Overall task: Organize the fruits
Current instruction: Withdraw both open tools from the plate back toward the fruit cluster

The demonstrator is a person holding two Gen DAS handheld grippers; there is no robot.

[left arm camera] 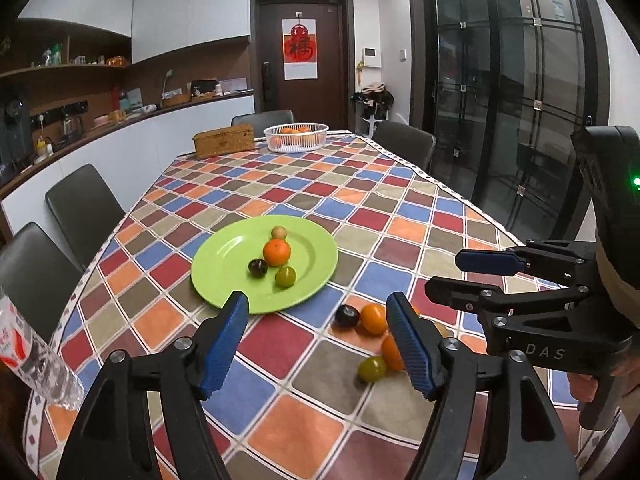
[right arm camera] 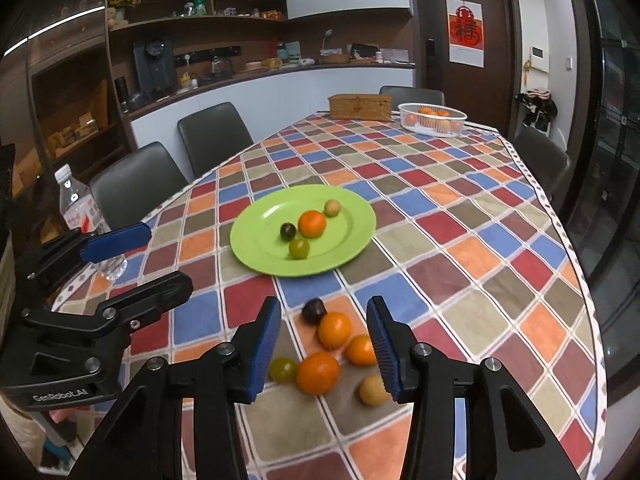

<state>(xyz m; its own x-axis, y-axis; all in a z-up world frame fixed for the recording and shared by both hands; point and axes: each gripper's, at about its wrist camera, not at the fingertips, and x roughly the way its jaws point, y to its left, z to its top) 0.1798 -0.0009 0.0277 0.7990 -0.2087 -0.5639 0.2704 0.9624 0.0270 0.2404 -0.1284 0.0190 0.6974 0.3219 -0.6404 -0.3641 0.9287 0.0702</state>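
Sitting loose on the checkered multicolour tablecloth [right arm camera: 460, 240] is a little cluster of fruit, right in front of the right gripper [right arm camera: 324, 344] and partly between its blue-padded fingers: a dark purple plum [right arm camera: 313, 310] farthest out, three round oranges [right arm camera: 329, 372] behind it, a green plum [right arm camera: 282, 369] next to the left pad and a tan round longan-looking fruit [right arm camera: 374, 390] close to the right pad. That gripper is released, jaws apart, nothing pinched, no pad pressing on any fruit as far as I can see.

Farther ahead of both grippers sits the round lime-green plastic plate [right arm camera: 260, 240], already holding four pieces: an orange [right arm camera: 312, 223] in the middle, a dark plum [right arm camera: 287, 231] and a green one [right arm camera: 299, 248] on the near side, a tan fruit [right arm camera: 332, 207] on the far side.

The left gripper [left arm camera: 316, 340] is also released and empty, jaws wide, its pads just short of the plate's near rim, with the loose fruit off by its right finger.

Way beyond the plate, at the far end of the table, there's a white slotted plastic basket [left arm camera: 296, 138] with more oranges and a woven wicker box [left arm camera: 224, 142] beside it. A clear plastic water bottle [right arm camera: 82, 216] stands off left of the left gripper.
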